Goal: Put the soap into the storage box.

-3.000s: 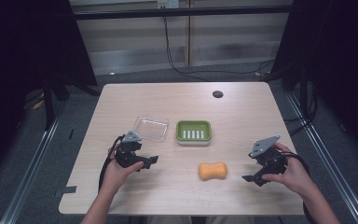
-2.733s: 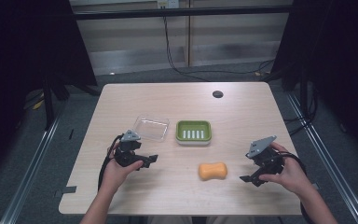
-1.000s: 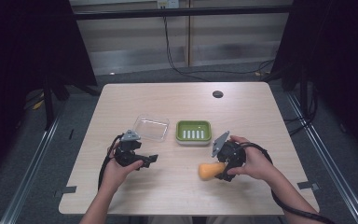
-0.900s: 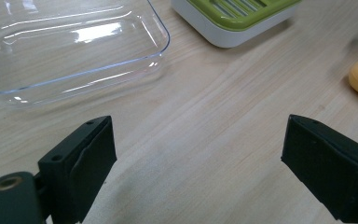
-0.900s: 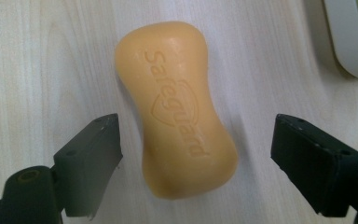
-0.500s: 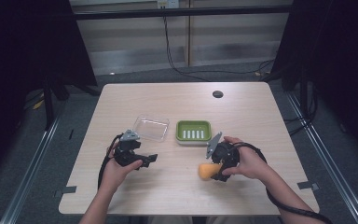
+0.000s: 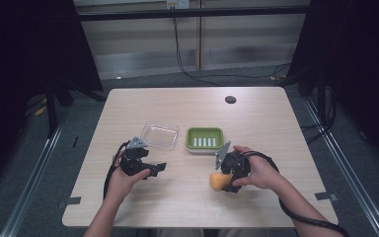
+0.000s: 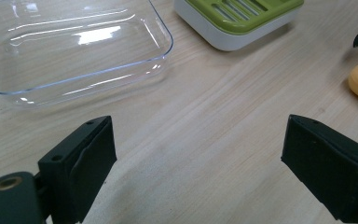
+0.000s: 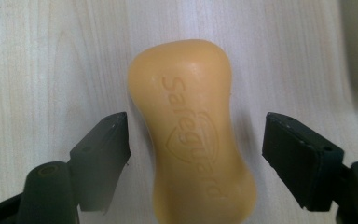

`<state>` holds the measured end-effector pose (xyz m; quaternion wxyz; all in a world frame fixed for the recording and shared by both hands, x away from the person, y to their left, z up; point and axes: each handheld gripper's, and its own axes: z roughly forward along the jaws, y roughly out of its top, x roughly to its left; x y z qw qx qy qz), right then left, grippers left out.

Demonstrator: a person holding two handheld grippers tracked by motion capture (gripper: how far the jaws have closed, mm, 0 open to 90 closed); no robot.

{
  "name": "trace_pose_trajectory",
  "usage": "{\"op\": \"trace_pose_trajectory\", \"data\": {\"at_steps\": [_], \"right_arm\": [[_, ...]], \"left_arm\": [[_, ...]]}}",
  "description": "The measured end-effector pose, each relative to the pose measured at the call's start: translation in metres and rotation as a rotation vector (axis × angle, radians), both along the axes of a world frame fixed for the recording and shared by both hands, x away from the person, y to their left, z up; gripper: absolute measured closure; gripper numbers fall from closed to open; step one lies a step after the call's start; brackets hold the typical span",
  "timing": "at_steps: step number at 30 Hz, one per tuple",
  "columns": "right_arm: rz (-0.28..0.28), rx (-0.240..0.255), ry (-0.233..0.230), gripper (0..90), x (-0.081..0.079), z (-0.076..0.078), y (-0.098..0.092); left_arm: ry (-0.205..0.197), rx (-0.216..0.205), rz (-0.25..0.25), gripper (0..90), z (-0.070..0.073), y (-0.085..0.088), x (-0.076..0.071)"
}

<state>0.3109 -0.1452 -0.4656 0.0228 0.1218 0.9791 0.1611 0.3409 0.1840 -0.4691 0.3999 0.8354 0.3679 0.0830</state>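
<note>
An orange soap bar (image 9: 193, 135) lies flat on the wooden table, also seen as the soap bar (image 7: 218, 180) in the high view. My right gripper (image 9: 196, 154) is open, its jaws straddling the bar with a gap on each side; from above the right gripper (image 7: 229, 173) sits over the bar's right part. The green soap dish (image 7: 205, 138) stands just behind it. My left gripper (image 8: 198, 172) is open over bare wood, near the clear plastic lid (image 8: 70, 46); from above the left gripper (image 7: 150, 168) rests at the front left.
The clear lid (image 7: 160, 135) and green dish (image 8: 237, 18) sit side by side mid-table. A dark round hole (image 7: 230, 99) is in the far tabletop. Cables trail from both grippers. Dark curtains and metal rails flank the table (image 7: 276, 128).
My right gripper has travelled left from the table's right side to the soap bar and now straddles it. The left gripper has stayed put.
</note>
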Motion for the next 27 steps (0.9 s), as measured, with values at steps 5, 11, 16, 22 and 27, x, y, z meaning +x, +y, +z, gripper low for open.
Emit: {"op": "trace_pose_trajectory", "data": {"at_steps": [5, 11, 16, 22, 27], "right_arm": [[0.015, -0.010, 0.008, 24.4, 0.0015, -0.0027, 0.0042], [0.025, -0.024, 0.017, 26.4, 0.0030, -0.0035, 0.0057], [0.027, -0.031, 0.022, 27.9, 0.0040, -0.0049, 0.0078], [0.021, -0.049, 0.032, 31.7, 0.0054, -0.0069, 0.0104], [0.025, -0.056, 0.044, 33.5, 0.0067, -0.0068, 0.0114]], "left_arm": [[-0.003, 0.004, 0.005, 9.6, -0.0002, -0.0005, -0.0002], [0.000, 0.002, -0.001, 9.6, -0.0001, 0.0006, 0.0003], [-0.001, 0.011, -0.010, 9.6, 0.0006, 0.0017, 0.0007], [-0.005, 0.003, 0.005, 9.6, 0.0004, 0.0013, 0.0001], [-0.005, 0.004, 0.006, 9.5, 0.0004, 0.0020, 0.0002]]}}
